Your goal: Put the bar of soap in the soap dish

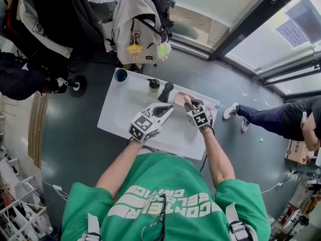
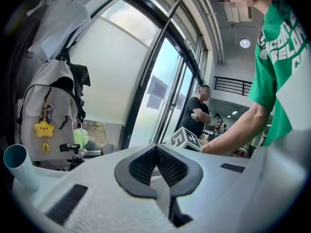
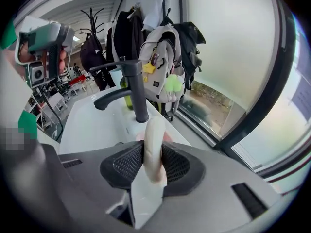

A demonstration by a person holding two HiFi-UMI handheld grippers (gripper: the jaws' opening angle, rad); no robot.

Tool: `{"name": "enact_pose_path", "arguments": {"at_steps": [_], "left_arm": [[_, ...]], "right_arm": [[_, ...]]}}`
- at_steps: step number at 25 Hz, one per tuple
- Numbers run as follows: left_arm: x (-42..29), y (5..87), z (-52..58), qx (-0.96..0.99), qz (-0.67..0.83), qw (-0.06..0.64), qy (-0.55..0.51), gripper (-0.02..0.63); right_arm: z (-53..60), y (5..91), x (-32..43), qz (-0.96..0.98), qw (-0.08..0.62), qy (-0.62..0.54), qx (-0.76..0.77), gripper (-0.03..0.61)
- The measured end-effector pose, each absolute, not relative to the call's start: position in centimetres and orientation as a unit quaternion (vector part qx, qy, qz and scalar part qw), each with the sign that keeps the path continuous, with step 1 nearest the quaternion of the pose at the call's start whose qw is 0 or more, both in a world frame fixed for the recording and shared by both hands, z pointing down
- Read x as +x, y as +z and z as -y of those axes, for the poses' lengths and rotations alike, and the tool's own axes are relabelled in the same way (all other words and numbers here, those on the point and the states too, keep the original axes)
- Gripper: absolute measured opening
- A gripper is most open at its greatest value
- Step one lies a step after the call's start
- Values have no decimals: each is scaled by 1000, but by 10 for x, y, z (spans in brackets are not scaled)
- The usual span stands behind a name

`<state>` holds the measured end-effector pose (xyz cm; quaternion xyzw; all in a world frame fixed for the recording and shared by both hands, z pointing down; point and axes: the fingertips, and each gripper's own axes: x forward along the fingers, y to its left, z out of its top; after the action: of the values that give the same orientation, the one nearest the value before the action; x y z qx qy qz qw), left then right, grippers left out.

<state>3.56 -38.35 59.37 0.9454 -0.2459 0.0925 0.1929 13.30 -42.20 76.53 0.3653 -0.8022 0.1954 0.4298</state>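
Note:
A cream bar of soap point(image 3: 155, 147) stands on edge between the jaws of my right gripper point(image 3: 154, 168), which is shut on it. In the head view that gripper point(image 1: 190, 105) holds the soap point(image 1: 187, 101) just right of and over the pink soap dish point(image 1: 179, 98), beside the dark faucet point(image 1: 165, 91). A sliver of the dish point(image 3: 168, 137) shows behind the soap in the right gripper view. My left gripper point(image 1: 163, 110) hovers over the white sink top point(image 1: 115, 109), shut with nothing in it; its pads point(image 2: 146, 165) meet.
A blue cup point(image 1: 120, 75) and a green bottle point(image 1: 153, 85) stand at the back of the sink top. A grey backpack point(image 1: 136, 29) hangs behind it. A person's legs point(image 1: 271, 118) stretch in from the right. Glass doors lie beyond.

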Motion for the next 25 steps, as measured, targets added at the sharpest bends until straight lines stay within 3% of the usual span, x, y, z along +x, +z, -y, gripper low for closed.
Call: {"name": "enact_pose_path", "arguments": {"at_steps": [10, 25], "left_arm": [[30, 600, 394, 942, 249, 202, 95, 5], [28, 614, 396, 938, 249, 219, 96, 5]], "right_arm": [[443, 796, 125, 787, 497, 153, 332, 107], [447, 807, 128, 772, 544, 79, 319, 107]]}}
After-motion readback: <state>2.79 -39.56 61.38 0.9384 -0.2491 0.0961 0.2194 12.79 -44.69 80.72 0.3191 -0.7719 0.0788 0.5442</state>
